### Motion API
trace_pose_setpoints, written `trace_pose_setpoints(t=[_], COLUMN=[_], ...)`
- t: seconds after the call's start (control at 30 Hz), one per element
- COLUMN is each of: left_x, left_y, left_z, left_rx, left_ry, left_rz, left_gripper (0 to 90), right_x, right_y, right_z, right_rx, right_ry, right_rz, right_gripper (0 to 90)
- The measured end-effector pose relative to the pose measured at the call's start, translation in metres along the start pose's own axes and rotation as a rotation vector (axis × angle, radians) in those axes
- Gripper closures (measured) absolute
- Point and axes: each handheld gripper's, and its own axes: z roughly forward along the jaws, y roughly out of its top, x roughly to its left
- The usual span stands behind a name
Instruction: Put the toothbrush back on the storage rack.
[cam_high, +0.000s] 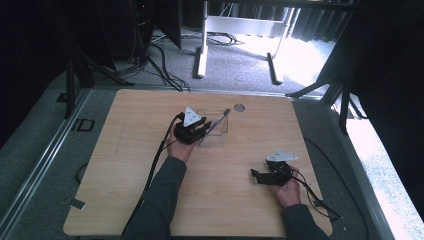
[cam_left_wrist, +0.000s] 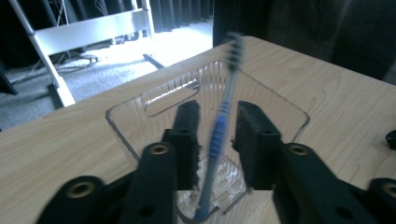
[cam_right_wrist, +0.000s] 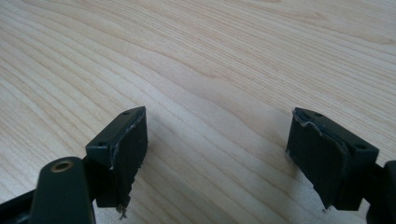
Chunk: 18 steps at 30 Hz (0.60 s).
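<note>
A blue toothbrush (cam_left_wrist: 219, 135) stands tilted in a clear plastic container (cam_left_wrist: 122, 127), its lower end on the slotted bottom and its bristle head above the rim. My left gripper (cam_left_wrist: 217, 112) is open, with the handle between its pads and a gap on each side. In the high view the left gripper (cam_high: 205, 129) is at the near left side of the container (cam_high: 221, 134), and the toothbrush (cam_high: 220, 120) leans up to the right. My right gripper (cam_right_wrist: 217, 135) is open over bare wood, with nothing between its pads. It rests low at the table's front right (cam_high: 256, 175).
The wooden table (cam_high: 125, 165) has a small grey round disc (cam_high: 239, 107) near its far edge, just behind the container. Beyond the table, white frame legs (cam_high: 201, 55) and cables lie on the grey floor. Black cables trail from both grippers towards the front edge.
</note>
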Motion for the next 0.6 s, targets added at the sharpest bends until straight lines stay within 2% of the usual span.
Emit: trace_pose_setpoints(t=[0.17, 0.2, 0.23, 0.3, 0.33, 0.37, 0.4, 0.43, 0.47, 0.53, 0.57, 0.6], left_x=[0.004, 0.008, 0.008, 0.017, 0.017, 0.02, 0.028, 0.028, 0.039, 0.053, 0.053, 0.058], left_y=[0.004, 0.004, 0.004, 0.001, 0.001, -0.001, -0.009, -0.009, -0.02, -0.038, -0.038, -0.048], left_z=[-0.013, -0.02, -0.02, -0.031, -0.031, -0.035, -0.043, -0.043, -0.046, -0.041, -0.041, -0.039], left_rx=[-0.032, -0.037, -0.037, -0.017, -0.017, -0.003, 0.03, 0.03, 0.109, 0.253, 0.253, 0.306], left_ry=[0.003, 0.023, 0.023, 0.065, 0.065, 0.085, 0.126, 0.126, 0.15, 0.153, 0.153, 0.177], left_rz=[-0.029, -0.042, -0.042, -0.069, -0.069, -0.079, -0.096, -0.096, -0.131, -0.16, -0.16, -0.149], left_gripper=[60.2, 57.8, 56.8, 54.4, 53.5, 52.8, 51.7, 50.9, 49.2, 45.2, 45.3, 45.3], right_x=[0.0, 0.0, 0.0, 0.0, 0.0, 0.0, 0.0, 0.0, 0.0, 0.0, 0.0, 0.0], right_y=[0.0, 0.0, 0.0, 0.0, 0.0, 0.0, 0.0, 0.0, 0.0, 0.0, 0.0, 0.0], right_z=[0.0, 0.0, 0.0, 0.0, 0.0, 0.0, 0.0, 0.0, 0.0, 0.0, 0.0, 0.0], right_rx=[0.0, 0.0, 0.0, 0.0, 0.0, 0.0, 0.0, 0.0, 0.0, 0.001, 0.001, 0.001], right_ry=[0.0, 0.0, 0.0, 0.0, 0.0, 0.0, 0.0, 0.0, 0.0, 0.0, 0.0, 0.0], right_rz=[0.0, 0.0, 0.0, -0.001, 0.0, 0.0, 0.0, 0.0, 0.0, 0.001, 0.0, 0.0], right_gripper=[20.1, 20.1, 20.1, 20.1, 20.1, 20.1, 20.1, 20.1, 20.1, 20.1, 20.1, 20.1])
